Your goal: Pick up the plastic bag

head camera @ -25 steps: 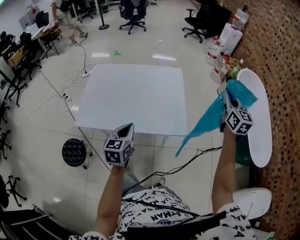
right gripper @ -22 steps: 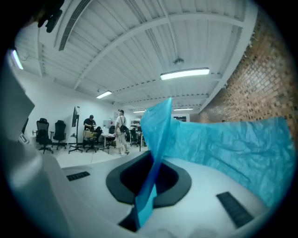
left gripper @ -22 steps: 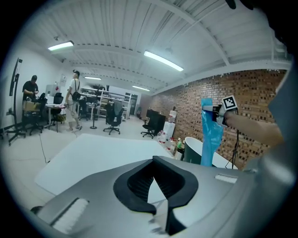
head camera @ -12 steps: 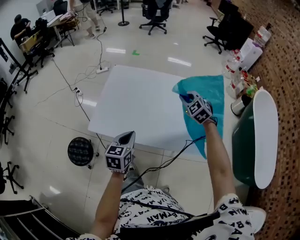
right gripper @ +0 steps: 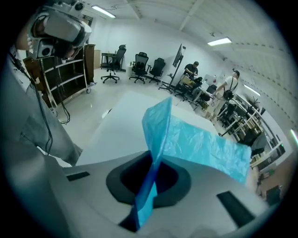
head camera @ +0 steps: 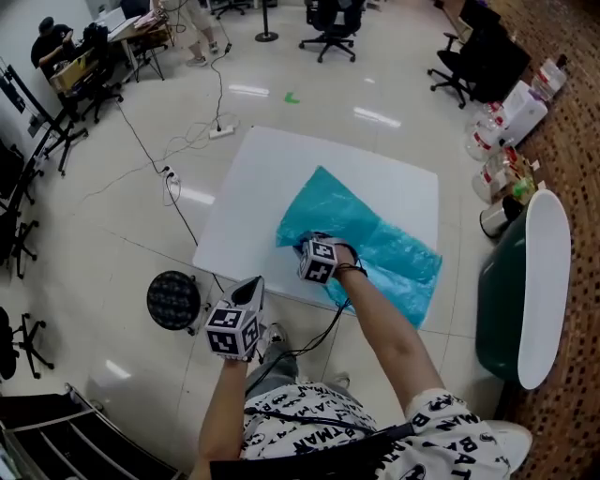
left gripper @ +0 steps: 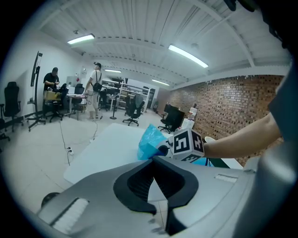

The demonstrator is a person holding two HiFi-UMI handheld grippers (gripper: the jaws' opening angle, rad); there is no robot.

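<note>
A light blue plastic bag point(head camera: 380, 234) lies spread across the near right part of the white table point(head camera: 272, 178). My right gripper point(head camera: 304, 248) is shut on the bag's near-left edge, just above the tabletop. In the right gripper view a pinched fold of the bag point(right gripper: 156, 139) rises out of the closed jaws of that gripper point(right gripper: 153, 173). My left gripper point(head camera: 253, 283) hovers off the table's near edge, shut and empty. The left gripper view looks past the left gripper point(left gripper: 154, 160) at the bag point(left gripper: 150, 142) and the right gripper point(left gripper: 162, 149).
A dark green bin point(head camera: 497, 305) with a white lid point(head camera: 546, 281) stands right of the table. A black round stool point(head camera: 173, 300) sits on the floor near left. Cables point(head camera: 178, 178) trail left of the table; bottles point(head camera: 495, 169) and office chairs point(head camera: 333, 19) stand farther off.
My right gripper has swung left from beside the bin to the table, carrying the bag, which now lies spread on the tabletop. The left gripper has hardly moved.
</note>
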